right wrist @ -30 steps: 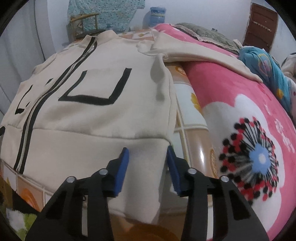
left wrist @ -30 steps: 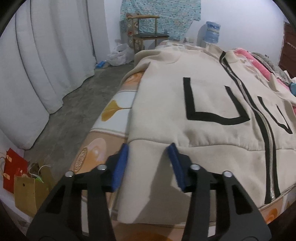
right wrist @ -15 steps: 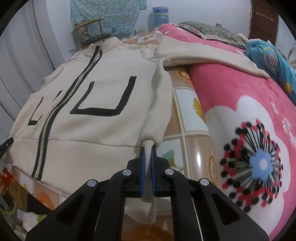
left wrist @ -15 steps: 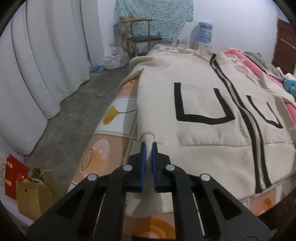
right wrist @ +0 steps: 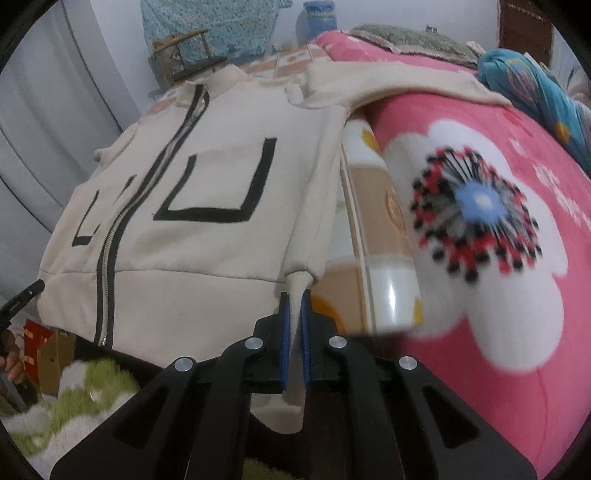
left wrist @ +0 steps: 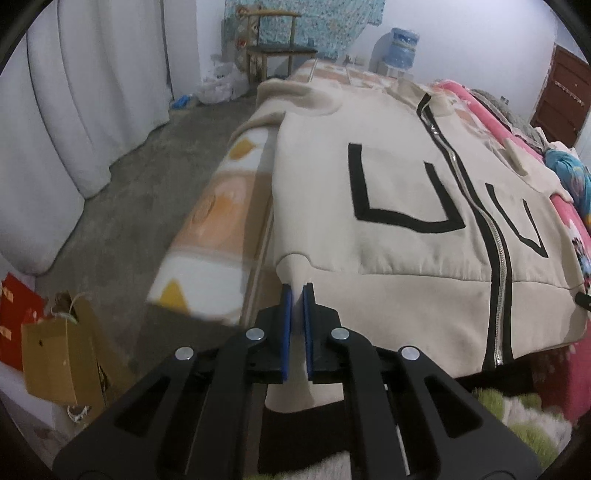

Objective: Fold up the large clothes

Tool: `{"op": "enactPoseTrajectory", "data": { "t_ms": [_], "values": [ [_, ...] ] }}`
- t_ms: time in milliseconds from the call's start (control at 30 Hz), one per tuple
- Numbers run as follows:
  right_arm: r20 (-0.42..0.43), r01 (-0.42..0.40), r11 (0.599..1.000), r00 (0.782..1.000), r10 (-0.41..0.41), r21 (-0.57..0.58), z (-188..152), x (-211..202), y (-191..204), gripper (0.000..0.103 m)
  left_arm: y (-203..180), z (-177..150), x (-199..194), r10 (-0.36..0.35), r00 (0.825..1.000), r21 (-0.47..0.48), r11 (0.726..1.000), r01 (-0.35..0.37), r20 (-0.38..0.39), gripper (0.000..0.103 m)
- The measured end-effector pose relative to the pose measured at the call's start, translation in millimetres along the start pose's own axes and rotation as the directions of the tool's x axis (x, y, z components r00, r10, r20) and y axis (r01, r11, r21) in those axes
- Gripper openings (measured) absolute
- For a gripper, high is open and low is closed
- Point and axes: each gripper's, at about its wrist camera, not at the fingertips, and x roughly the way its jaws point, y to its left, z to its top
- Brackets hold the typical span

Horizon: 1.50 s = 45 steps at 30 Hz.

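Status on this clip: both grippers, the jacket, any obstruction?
Left gripper shut on jacket hem corner. Right gripper shut on opposite hem corner. Jacket zipped, face up on bed. Nothing in the way.

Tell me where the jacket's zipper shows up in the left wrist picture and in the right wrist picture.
Left wrist view: the zipper runs down the right side of the picture, from the collar to the hem.
Right wrist view: the zipper runs down the left side, from the collar at upper centre to the hem at lower left.
Shared landmark: the blue water jug by the far wall.
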Motion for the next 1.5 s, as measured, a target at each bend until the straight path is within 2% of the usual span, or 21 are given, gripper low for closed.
{"op": "enactPoseTrajectory", "data": {
  "t_ms": [67, 133, 200, 233, 267, 300, 367, 433, 500, 533, 600, 667, 800, 900, 967, 1067, 1233, 1500],
  "values": [
    [-0.008, 0.002, 1.0, 1.0, -0.002, 0.005, 1, -3, -3, 0.008, 5, -3, -5, -0.007, 1.0, -0.011, 1.0, 0.007, -0.003, 0.009],
    [0.005, -0.004, 1.0, 1.0, 0.004, 0.006, 5, -14, -1, 0.008, 7, 1, -14, -0.009, 1.0, -0.022, 1.0, 0.01, 0.023, 0.018],
    [0.062, -0.012, 1.0, 0.998, 0.013, -0.017, 16, -31, 6, 0.012, 8, 14, -27, -0.005, 0.996, -0.029, 1.0, 0.007, 0.084, 0.053],
    [0.093, -0.006, 0.999, 0.996, 0.01, -0.039, 22, -37, 12, 0.012, 6, 18, -30, 0.0, 0.994, -0.032, 0.999, 0.004, 0.111, 0.059],
    [0.113, -0.005, 0.998, 0.994, 0.011, -0.057, 27, -41, 19, 0.018, 4, 27, -34, 0.004, 0.988, -0.035, 0.999, 0.002, 0.152, 0.067],
    [0.141, -0.019, 0.996, 0.99, 0.03, -0.084, 36, -43, 29, 0.035, 0, 34, -34, -0.005, 0.986, -0.033, 0.999, 0.01, 0.169, 0.075],
    [0.173, -0.045, 0.994, 0.983, 0.062, -0.099, 49, -39, 45, 0.057, -11, 52, -23, -0.035, 0.986, -0.019, 0.999, 0.038, 0.163, 0.087],
    [0.18, -0.088, 0.99, 0.978, 0.107, -0.113, 65, -22, 66, 0.062, -26, 67, -8, -0.04, 0.989, -0.002, 0.999, 0.041, 0.146, 0.087],
    [0.168, -0.11, 0.986, 0.977, 0.13, -0.123, 76, -4, 84, 0.078, -42, 80, 16, -0.028, 0.993, 0.016, 1.0, 0.026, 0.117, 0.09],
    [0.159, -0.106, 0.987, 0.979, 0.124, -0.121, 83, 11, 94, 0.08, -49, 86, 29, -0.014, 0.995, 0.029, 1.0, 0.011, 0.096, 0.09],
    [0.132, -0.095, 0.988, 0.985, 0.111, -0.122, 92, 37, 106, 0.08, -61, 95, 54, 0.0, 0.998, 0.062, 0.998, -0.003, 0.059, 0.09],
    [0.09, -0.044, 0.993, 0.994, 0.054, -0.11, 102, 66, 114, 0.08, -72, 100, 81, 0.033, 0.999, 0.095, 0.995, -0.033, 0.002, 0.09],
    [0.048, -0.016, 0.994, 0.999, 0.022, -0.11, 107, 97, 123, 0.081, -79, 102, 103, 0.059, 0.997, 0.124, 0.991, -0.052, -0.052, 0.09],
    [0.035, -0.017, 0.991, 0.999, 0.022, -0.135, 105, 108, 127, 0.086, -75, 98, 106, 0.054, 0.997, 0.109, 0.993, -0.049, -0.051, 0.095],
    [0.029, -0.013, 0.989, 0.999, 0.018, -0.146, 103, 114, 127, 0.088, -70, 97, 107, 0.031, 0.998, 0.094, 0.995, -0.026, -0.06, 0.095],
    [0.044, 0.005, 0.984, 0.999, 0.003, -0.176, 102, 120, 131, 0.096, -71, 94, 106, 0.036, 0.997, 0.106, 0.994, -0.029, -0.066, 0.095],
    [0.07, 0.039, 0.978, 0.997, -0.025, -0.203, 98, 122, 135, 0.096, -71, 102, 108, 0.043, 0.995, 0.097, 0.995, -0.034, -0.092, 0.096],
    [0.061, 0.053, 0.981, 0.997, -0.042, -0.188, 102, 124, 137, 0.097, -71, 98, 106, 0.043, 0.997, 0.103, 0.994, -0.037, -0.059, 0.096]
  ]
}}
